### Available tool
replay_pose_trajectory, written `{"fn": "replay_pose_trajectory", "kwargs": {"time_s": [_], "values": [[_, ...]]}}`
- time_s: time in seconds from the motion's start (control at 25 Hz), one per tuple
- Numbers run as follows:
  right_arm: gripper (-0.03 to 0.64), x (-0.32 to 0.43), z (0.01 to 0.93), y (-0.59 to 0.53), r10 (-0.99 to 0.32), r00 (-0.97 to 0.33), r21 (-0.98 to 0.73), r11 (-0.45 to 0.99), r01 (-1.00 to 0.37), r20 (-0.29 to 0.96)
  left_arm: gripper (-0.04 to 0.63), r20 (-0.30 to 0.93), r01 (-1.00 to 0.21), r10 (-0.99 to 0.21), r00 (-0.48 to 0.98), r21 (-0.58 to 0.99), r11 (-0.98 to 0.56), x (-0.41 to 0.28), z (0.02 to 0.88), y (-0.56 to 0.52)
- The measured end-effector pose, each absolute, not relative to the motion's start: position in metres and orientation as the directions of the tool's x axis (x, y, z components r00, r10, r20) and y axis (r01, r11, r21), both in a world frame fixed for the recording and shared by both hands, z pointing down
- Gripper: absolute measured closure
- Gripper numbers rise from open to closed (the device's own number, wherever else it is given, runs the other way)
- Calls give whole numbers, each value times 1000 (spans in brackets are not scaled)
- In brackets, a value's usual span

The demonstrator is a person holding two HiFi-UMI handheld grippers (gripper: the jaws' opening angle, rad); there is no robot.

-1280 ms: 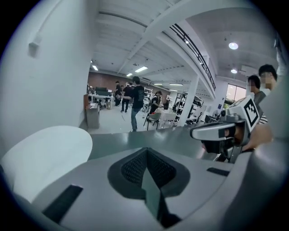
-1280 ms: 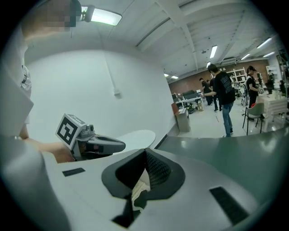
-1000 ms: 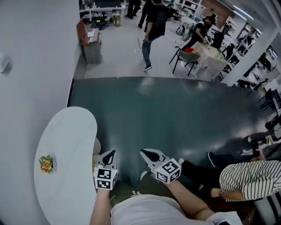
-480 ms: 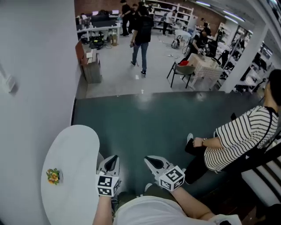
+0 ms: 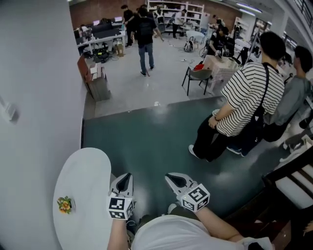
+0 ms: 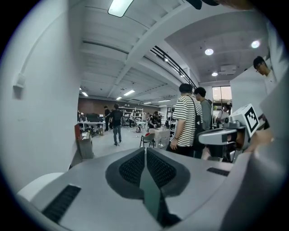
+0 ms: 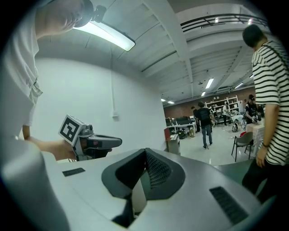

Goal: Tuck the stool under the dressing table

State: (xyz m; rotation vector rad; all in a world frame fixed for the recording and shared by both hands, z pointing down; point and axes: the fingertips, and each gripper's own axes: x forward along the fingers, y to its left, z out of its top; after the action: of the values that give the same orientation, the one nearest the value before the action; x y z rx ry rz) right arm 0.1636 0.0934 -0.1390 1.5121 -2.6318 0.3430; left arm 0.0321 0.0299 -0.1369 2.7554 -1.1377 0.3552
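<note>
- Our left gripper [image 5: 123, 179] and right gripper [image 5: 173, 179] have risen beside the dressing table [image 5: 83, 195], jaws together, empty.
- We see the stool [image 5: 113, 177] as a pale sliver under it; rigid, probably light; push the seat rim.

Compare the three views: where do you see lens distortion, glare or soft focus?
Head view: wide-angle bending of the wall, pale sheen on the green floor. Left gripper view: fisheye circle with black corners, ceiling lamp blown out. Right gripper view: same fisheye, strip light glaring, near jaws soft.
</note>
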Motion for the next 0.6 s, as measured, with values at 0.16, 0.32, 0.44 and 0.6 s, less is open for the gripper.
{"fn": "replay_pose_trajectory", "kwargs": {"time_s": [0.16, 0.32, 0.44, 0.6], "values": [[609, 176, -135, 98, -859, -477, -164, 452, -877, 186, 592, 262, -691, -661, 703, 34, -722, 46, -141, 32], [609, 182, -134, 104, -867, -463, -162, 438, -884, 184, 592, 250, -677, -650, 718, 34, -735, 60, -143, 35], [609, 184, -135, 112, -870, -458, -161, 433, -887, 182, 592, 247, -665, -638, 729, 36, -746, 68, -144, 40], [609, 191, -136, 122, -875, -437, -157, 412, -898, 207, 592, 252, -653, -625, 739, 39, -757, 76, -147, 46]]}}
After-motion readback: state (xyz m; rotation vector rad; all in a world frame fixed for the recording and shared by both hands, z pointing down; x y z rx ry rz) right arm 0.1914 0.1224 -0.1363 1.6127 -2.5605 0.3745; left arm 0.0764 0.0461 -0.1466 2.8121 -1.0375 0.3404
